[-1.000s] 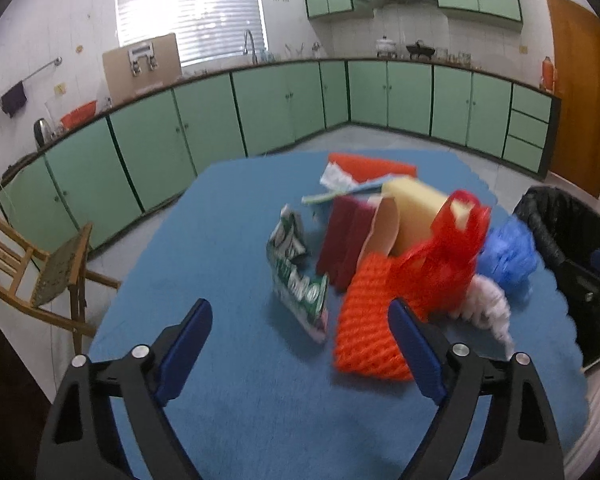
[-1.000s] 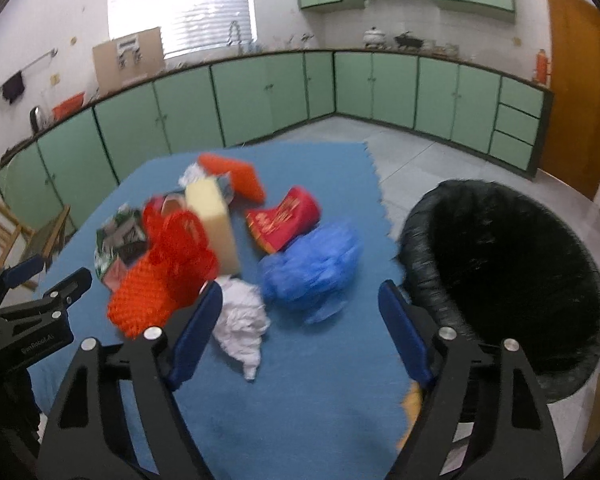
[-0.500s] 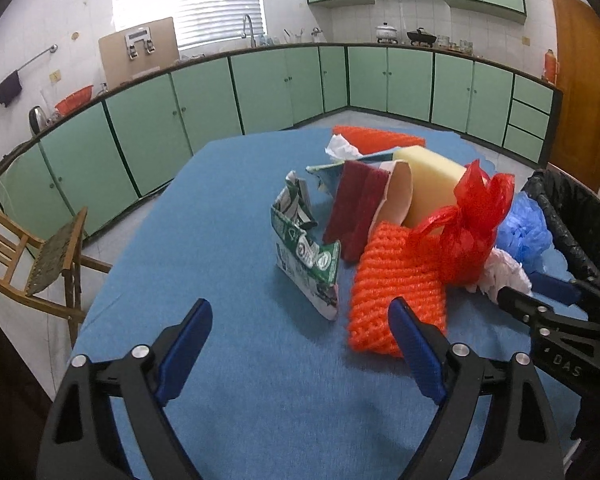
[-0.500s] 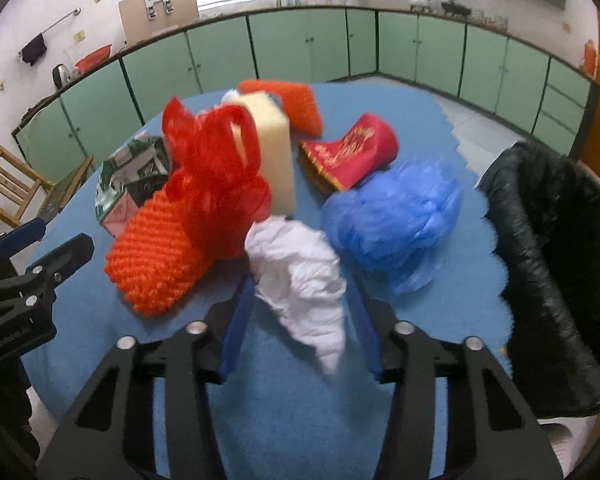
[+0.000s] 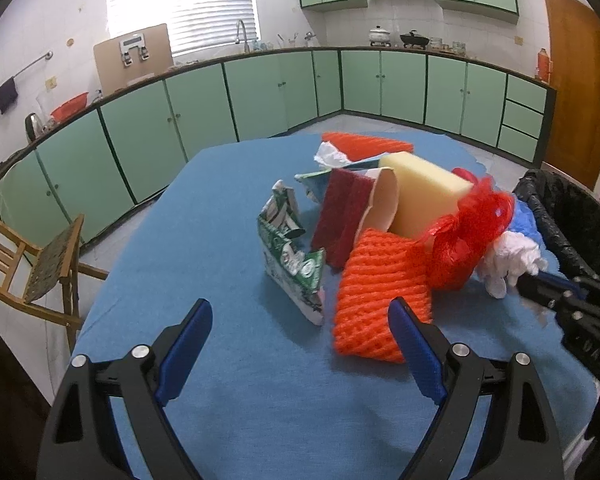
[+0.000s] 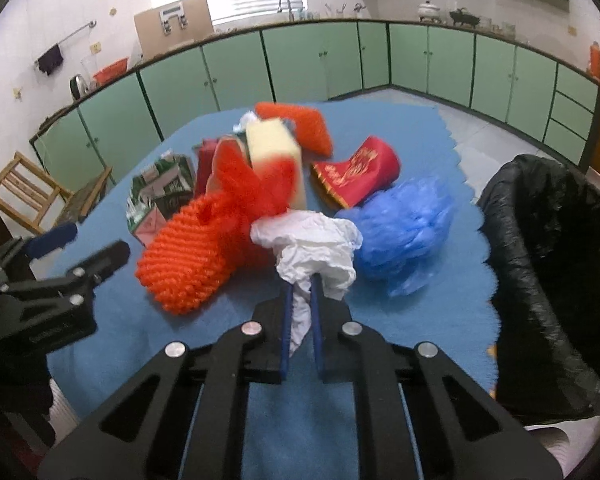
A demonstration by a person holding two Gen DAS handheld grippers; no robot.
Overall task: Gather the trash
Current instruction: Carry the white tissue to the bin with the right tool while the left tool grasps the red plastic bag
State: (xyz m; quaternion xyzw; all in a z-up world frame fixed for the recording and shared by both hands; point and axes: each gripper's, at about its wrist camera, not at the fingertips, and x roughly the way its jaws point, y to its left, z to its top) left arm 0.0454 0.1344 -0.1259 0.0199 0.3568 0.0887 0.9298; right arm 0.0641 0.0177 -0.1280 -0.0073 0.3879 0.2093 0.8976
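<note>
Right wrist: right tool (image 6: 301, 312), angled downward, pinches white crumpled paper (image 6: 312, 248).

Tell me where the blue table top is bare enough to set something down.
Bare cloth lies along the table's near edge, between the open left gripper and the green carton, and on the chair side. Crowded: the trash heap around the orange net and yellow sponge, over to the bin.
</note>
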